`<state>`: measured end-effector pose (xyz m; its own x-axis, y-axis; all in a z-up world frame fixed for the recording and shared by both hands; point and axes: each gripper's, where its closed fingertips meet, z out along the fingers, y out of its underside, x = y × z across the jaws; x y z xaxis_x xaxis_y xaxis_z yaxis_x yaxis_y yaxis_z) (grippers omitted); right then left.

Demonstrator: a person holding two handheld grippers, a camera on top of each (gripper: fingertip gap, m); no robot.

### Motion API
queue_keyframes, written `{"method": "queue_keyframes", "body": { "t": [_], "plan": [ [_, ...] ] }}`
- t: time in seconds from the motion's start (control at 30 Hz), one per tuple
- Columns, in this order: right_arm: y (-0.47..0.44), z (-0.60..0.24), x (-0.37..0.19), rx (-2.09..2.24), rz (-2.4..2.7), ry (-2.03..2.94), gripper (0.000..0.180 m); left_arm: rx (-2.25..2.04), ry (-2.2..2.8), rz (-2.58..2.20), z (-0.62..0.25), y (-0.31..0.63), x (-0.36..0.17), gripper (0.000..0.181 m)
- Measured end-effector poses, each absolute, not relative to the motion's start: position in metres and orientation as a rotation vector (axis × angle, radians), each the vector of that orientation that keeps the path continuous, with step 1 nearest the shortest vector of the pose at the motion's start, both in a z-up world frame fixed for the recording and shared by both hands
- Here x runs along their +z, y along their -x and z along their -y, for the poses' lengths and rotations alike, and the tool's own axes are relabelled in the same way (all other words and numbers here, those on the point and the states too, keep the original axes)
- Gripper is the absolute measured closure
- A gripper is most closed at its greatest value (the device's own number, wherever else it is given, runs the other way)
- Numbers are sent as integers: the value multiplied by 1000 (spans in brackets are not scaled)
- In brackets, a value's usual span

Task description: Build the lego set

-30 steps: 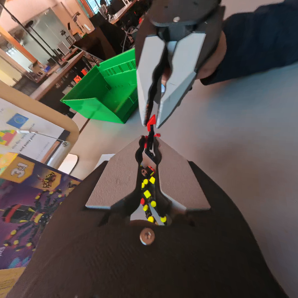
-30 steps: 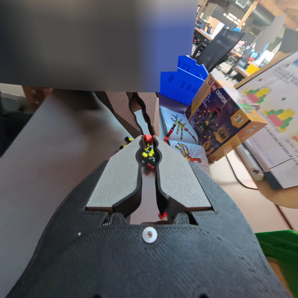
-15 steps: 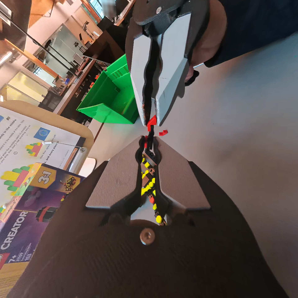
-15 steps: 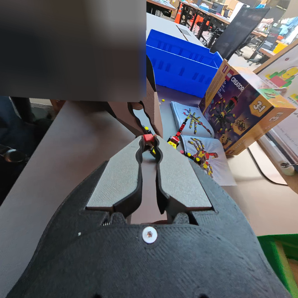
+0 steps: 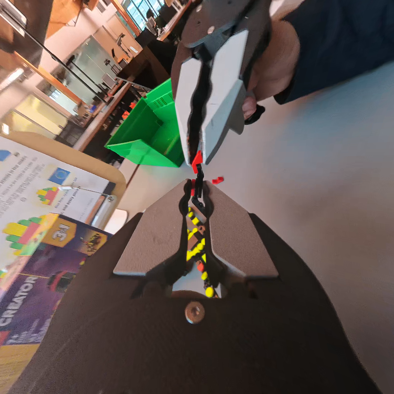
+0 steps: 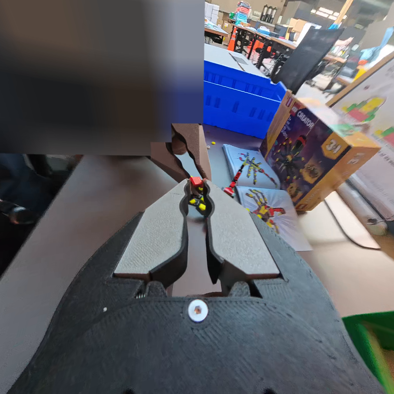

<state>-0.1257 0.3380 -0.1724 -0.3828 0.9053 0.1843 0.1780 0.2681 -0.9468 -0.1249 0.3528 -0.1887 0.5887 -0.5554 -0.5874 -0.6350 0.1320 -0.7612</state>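
Fingers of left gripper [image 5: 197, 185] clamped on black jointed lego leg [image 5: 199, 187]; right gripper [image 5: 197, 163] pinching red tip piece [image 5: 196, 163] directly above it, apparently aligned for pressing on. Green bin [image 5: 147, 138] beyond.

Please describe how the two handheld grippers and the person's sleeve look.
Each gripper has a black, textured printed body with a silver screw at its centre. The left gripper and right gripper both carry flat grey fingers with wavy black inner edges. The person's sleeve is dark navy.

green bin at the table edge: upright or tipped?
Tipped. The green bin lies on its side on the table, its open mouth facing sideways.
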Motion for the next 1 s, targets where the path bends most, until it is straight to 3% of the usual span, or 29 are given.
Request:
{"method": "queue_keyframes", "body": {
  "t": [0.13,0.5,0.6,1.0],
  "plan": [
    [127,-339,-168,947,1735,840,173,-57,1562,-968,-353,125,-184,174],
    [128,-340,-161,1018,1685,872,174,-98,1477,-918,-349,122,-169,164],
    [128,-337,-159,1064,1674,878,174,-107,1461,-936,-346,119,-168,175],
    [128,-341,-157,1092,1650,889,174,-98,1476,-901,-347,123,-164,178]
  ]
}}
